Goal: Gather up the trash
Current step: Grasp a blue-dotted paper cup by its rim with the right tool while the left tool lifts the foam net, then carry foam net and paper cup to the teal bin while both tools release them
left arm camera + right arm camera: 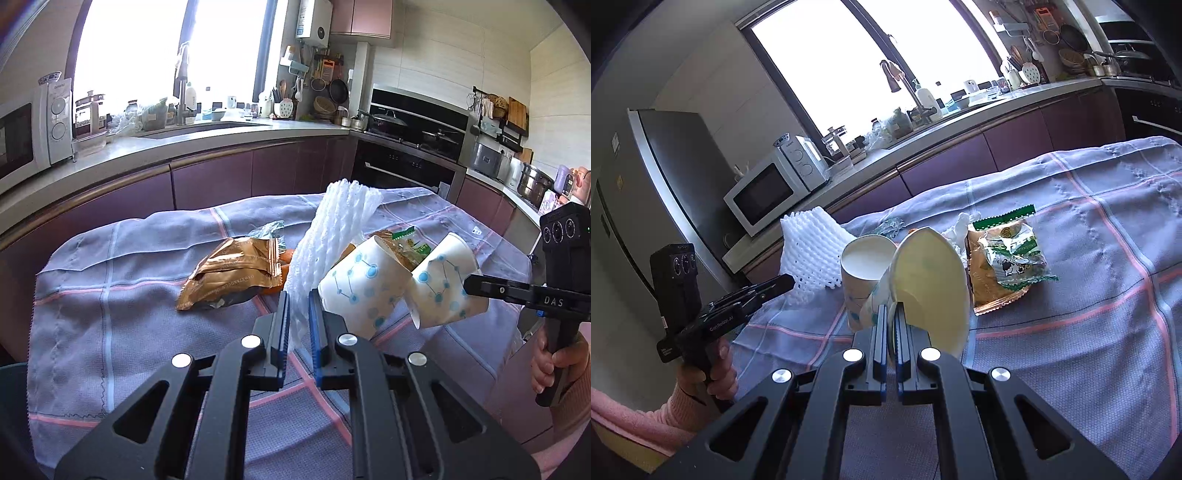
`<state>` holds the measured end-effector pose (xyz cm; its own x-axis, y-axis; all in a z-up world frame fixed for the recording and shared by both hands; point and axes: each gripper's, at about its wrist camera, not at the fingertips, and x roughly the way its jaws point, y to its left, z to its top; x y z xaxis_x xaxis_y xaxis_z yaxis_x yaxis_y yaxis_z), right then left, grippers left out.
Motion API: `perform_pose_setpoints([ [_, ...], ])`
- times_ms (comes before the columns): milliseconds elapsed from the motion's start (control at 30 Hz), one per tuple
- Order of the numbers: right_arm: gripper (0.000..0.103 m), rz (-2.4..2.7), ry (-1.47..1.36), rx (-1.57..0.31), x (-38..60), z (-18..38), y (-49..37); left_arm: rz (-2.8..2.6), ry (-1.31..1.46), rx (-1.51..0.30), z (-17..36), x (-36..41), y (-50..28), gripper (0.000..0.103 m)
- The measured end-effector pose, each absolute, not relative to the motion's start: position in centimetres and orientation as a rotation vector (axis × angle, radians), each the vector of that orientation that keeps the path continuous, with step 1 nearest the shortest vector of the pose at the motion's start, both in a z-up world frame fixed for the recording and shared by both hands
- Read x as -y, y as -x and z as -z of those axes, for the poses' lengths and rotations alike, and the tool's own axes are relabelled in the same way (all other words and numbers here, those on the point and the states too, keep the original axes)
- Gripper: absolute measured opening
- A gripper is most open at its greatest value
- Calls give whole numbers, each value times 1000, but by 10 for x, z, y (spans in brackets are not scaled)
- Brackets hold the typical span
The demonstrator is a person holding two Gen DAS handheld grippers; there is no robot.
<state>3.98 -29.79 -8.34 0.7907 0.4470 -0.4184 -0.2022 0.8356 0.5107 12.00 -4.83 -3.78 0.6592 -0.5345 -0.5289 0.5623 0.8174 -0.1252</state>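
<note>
Beside the held cups lie snack wrappers.

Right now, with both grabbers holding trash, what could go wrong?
The right gripper pinches only the rim of one paper cup, and the second cup leans against it unheld, so it might tumble off. The left gripper squeezes the floppy white foam net, which could brush the gold wrapper beside it.

Two paper cups (patterned), one foam net.
</note>
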Motion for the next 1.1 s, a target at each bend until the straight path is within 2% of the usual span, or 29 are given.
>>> perform_pose_setpoints([
  [633,3,-413,-368,-483,267,40,-23,521,18,-523,17,-39,-73,11],
  [1100,3,-591,-354,-518,199,38,-53,340,67,-509,11,-125,-49,11],
])
